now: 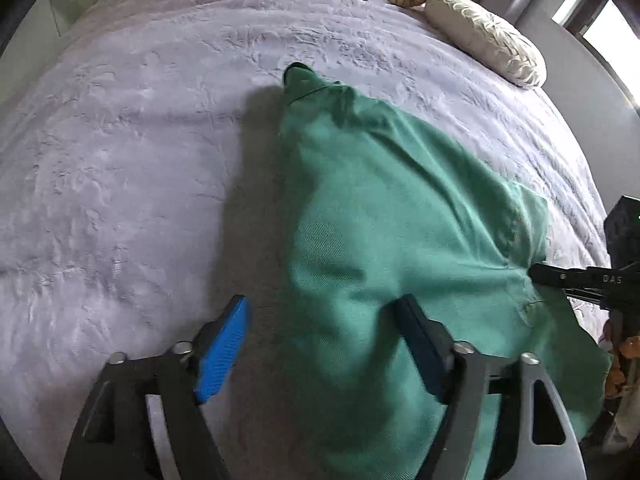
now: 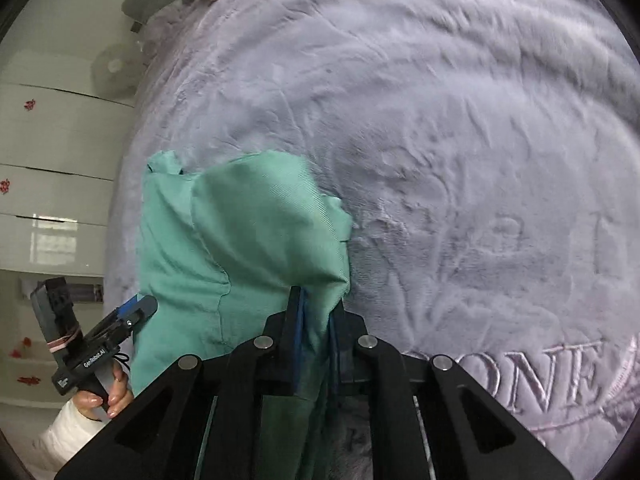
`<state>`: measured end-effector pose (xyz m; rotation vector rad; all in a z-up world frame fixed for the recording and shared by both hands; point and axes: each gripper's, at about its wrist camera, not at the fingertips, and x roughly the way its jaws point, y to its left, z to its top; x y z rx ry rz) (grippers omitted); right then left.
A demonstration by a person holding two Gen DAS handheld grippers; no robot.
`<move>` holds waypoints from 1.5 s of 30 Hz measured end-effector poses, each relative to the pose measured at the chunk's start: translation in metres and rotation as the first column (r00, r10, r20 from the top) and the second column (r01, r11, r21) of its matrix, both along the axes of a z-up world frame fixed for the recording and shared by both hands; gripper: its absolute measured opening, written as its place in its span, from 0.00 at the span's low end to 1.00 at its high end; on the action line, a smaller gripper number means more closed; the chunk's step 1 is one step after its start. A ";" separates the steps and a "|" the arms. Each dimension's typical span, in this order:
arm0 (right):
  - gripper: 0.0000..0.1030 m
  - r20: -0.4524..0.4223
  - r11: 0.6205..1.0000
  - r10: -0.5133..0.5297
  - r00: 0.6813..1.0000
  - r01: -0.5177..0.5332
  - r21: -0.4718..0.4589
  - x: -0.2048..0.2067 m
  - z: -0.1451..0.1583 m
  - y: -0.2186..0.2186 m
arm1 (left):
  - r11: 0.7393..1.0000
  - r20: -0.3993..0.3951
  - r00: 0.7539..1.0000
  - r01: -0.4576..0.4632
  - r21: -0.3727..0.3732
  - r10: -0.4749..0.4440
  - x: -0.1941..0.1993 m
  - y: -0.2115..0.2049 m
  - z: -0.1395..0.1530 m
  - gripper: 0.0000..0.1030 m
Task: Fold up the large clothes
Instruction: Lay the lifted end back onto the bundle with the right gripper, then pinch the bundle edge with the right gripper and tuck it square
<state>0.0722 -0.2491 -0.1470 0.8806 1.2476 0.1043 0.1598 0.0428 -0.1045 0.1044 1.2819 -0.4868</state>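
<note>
While bunched on the lavender bed cover [image 1: 120, 184], green garment [image 1: 380, 220] lying mid-bed, rumpled. Right tongs [image 2: 316, 320] clamped on its near edge, at three o'clock in the left wrist view. Left tongs [image 1: 324, 340] spread wide, gripping nothing. Cream pillow [image 1: 488, 40] at one o'clock.

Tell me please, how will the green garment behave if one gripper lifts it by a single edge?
The green garment will probably hang limp: it already creases and sags where the right gripper pinches it. It looks like thin woven cloth, so likely light. On the plush blanket it may drag rather than slide freely.
</note>
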 end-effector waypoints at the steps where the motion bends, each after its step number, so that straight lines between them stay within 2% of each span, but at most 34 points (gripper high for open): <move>1: 0.12 -0.003 1.000 -0.006 1.000 0.006 0.008 -0.004 0.002 -0.002 | 1.000 -0.013 1.000 0.003 0.003 -0.003 0.000 0.002 0.001 0.78; 6: 0.16 -0.015 1.000 -0.013 1.000 0.013 0.005 -0.020 0.025 -0.011 | 0.997 -0.002 0.999 0.049 0.062 -0.049 -0.019 0.017 0.029 0.78; 9: 0.17 -0.011 0.999 0.006 1.000 -0.006 -0.034 -0.032 0.053 -0.004 | 0.995 -0.010 0.997 0.077 0.059 -0.077 -0.036 0.024 0.044 0.78; 13: 0.17 0.005 0.999 0.033 0.999 -0.033 -0.026 -0.051 0.079 0.006 | 0.992 -0.045 0.992 0.116 0.039 -0.115 -0.065 0.032 0.056 0.78; 15: 0.17 0.011 0.999 0.042 0.999 -0.042 -0.021 -0.057 0.088 0.014 | 0.988 -0.065 0.987 0.151 0.045 -0.148 -0.080 0.033 0.055 0.78; 19: 0.17 0.030 0.997 0.075 0.997 -0.076 0.011 -0.069 0.103 0.042 | 0.970 -0.094 0.975 0.211 0.121 -0.200 -0.114 0.038 0.037 0.78; 22: 0.17 0.024 0.992 0.124 0.992 -0.124 0.002 -0.075 0.108 0.064 | 0.975 -0.091 0.979 0.191 0.113 -0.181 -0.125 0.046 0.030 0.82; 23: 0.17 0.019 0.990 0.139 0.990 -0.139 -0.003 -0.077 0.109 0.071 | 0.979 -0.094 0.982 0.171 0.110 -0.161 -0.126 0.049 0.028 0.86; 27: 0.17 -0.028 0.977 0.194 0.981 -0.196 -0.081 -0.082 0.107 0.094 | 0.990 -0.129 0.986 0.119 0.076 -0.109 -0.123 0.057 0.024 0.86; 31: 0.16 -0.098 0.970 0.156 0.983 -0.171 -0.170 -0.090 0.091 0.090 | 0.991 -0.127 0.986 0.115 0.076 -0.104 -0.125 0.058 0.025 0.86; 32: 0.11 -0.112 0.970 0.146 0.983 -0.164 -0.177 -0.093 0.087 0.088 | 0.992 -0.133 0.986 0.108 0.072 -0.098 -0.126 0.059 0.025 0.86; 37: 0.10 -0.176 0.976 0.113 0.978 -0.142 -0.163 -0.112 0.066 0.084 | 0.995 -0.172 0.983 0.074 0.068 -0.061 -0.124 0.065 0.026 0.86; 45: 0.10 -0.202 0.973 0.093 0.975 -0.132 -0.191 -0.120 0.065 0.082 | 0.991 -0.167 0.984 0.082 0.108 -0.063 -0.126 0.070 0.036 0.86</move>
